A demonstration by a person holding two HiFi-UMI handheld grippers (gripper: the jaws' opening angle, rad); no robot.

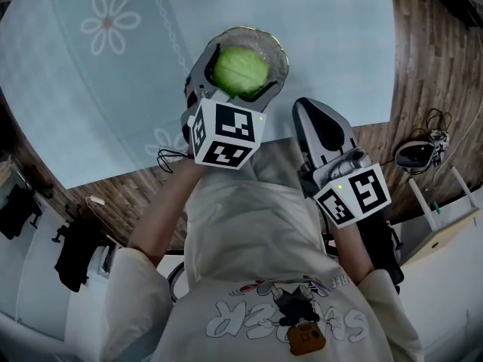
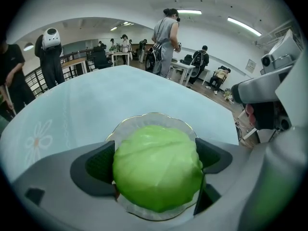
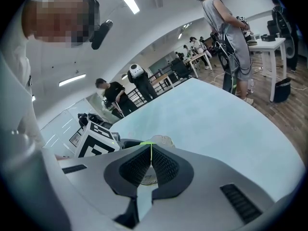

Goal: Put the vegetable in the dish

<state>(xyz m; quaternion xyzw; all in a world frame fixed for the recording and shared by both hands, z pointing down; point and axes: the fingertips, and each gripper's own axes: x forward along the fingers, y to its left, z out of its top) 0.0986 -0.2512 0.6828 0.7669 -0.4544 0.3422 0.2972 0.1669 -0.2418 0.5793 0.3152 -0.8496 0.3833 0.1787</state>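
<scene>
Trouble is most likely at the release. The cabbage (image 1: 240, 72) is round and looks nearly as wide as the shallow glass dish (image 1: 253, 30) under it. If it is let go off-centre or from too high, it could roll over the low rim and onto the desk (image 1: 90, 89). The dish also looks light and sits near the desk's near edge. Jaws that spread low beside it might catch the rim and push it along.

The left hand-held gripper (image 2: 158, 159) has its jaws set wide apart and pressed against the two sides of the cabbage. It holds the cabbage directly over the middle of the dish, whose rim shows all around. Whether the cabbage already rests on the glass cannot be told.

The right hand-held gripper (image 3: 151, 150) is to the right, near the desk's edge and apart from the dish. Its jaws are pressed together with nothing between them.
</scene>
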